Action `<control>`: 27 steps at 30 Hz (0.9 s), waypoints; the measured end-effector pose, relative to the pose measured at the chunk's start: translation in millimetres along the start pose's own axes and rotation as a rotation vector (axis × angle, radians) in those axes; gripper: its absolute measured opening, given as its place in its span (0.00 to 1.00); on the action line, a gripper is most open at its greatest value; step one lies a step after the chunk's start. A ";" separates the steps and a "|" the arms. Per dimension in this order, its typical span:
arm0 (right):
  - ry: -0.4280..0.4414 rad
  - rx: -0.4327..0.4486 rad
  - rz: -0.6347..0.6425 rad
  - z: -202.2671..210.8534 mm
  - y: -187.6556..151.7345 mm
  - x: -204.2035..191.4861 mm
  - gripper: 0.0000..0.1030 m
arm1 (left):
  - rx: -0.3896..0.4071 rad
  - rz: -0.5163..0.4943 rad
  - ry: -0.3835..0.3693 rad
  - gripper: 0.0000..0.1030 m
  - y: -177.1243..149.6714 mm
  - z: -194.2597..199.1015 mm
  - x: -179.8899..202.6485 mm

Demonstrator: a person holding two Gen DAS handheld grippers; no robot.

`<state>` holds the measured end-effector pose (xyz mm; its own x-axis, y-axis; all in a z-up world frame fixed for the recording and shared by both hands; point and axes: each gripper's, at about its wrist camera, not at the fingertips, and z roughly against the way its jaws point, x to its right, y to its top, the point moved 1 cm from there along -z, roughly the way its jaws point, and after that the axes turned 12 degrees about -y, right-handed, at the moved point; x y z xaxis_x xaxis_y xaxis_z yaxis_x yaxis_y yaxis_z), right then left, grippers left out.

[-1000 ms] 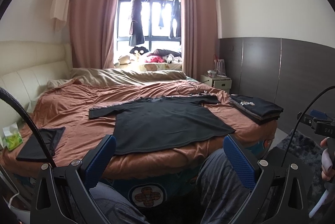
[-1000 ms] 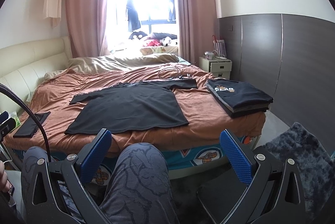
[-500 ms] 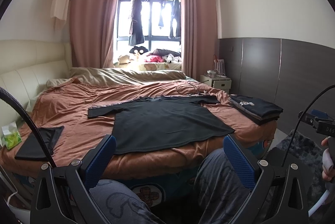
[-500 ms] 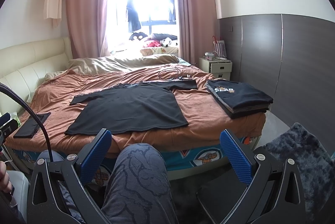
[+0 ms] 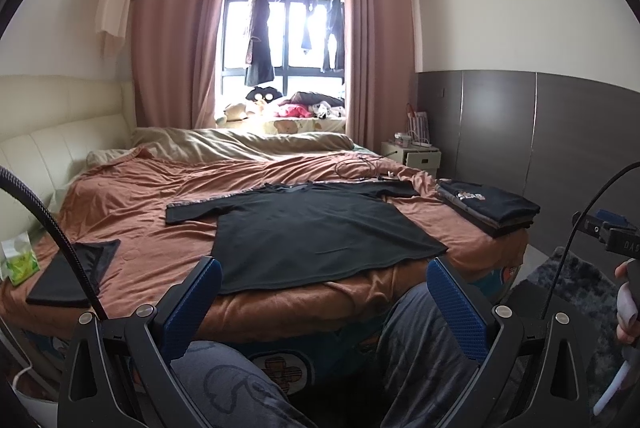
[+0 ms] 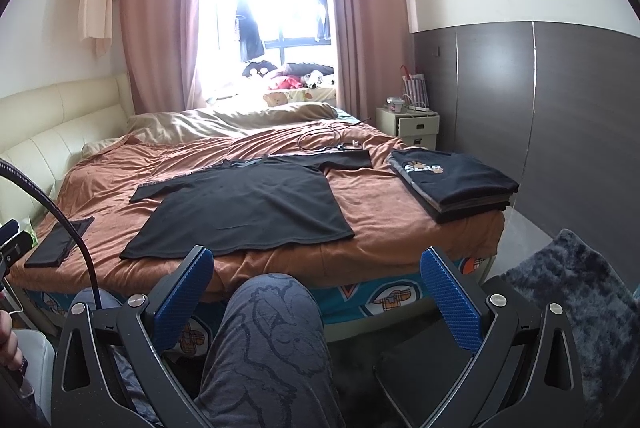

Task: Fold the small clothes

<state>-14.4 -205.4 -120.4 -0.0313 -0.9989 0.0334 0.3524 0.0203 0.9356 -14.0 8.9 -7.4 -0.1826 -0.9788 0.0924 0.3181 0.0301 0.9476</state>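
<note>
I am holding the left tool and the right tool spread wide and empty above the person's knees. Beyond them, a black T-shirt is lying flat on the bed, a folded stack sitting at its right edge.

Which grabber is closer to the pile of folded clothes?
Right. The right gripper sits nearer the folded pile; the left gripper is further away, toward the black shirt.
</note>
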 end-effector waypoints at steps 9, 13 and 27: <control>0.005 -0.004 0.009 -5.8 2.6 -1.0 1.00 | -0.004 0.019 0.000 1.00 -1.4 -2.4 -8.9; 0.017 0.004 0.019 -7.5 9.4 -4.4 1.00 | -0.001 0.023 -0.002 1.00 0.4 -4.5 -12.0; 0.031 -0.019 0.008 -65.3 27.0 -28.0 1.00 | -0.001 0.074 -0.082 1.00 14.4 -46.9 -55.8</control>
<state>57.0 -179.5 -119.0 0.0006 -0.9996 0.0294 0.3702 0.0275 0.9285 44.4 54.5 -13.3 -0.2338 -0.9541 0.1872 0.3348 0.1018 0.9368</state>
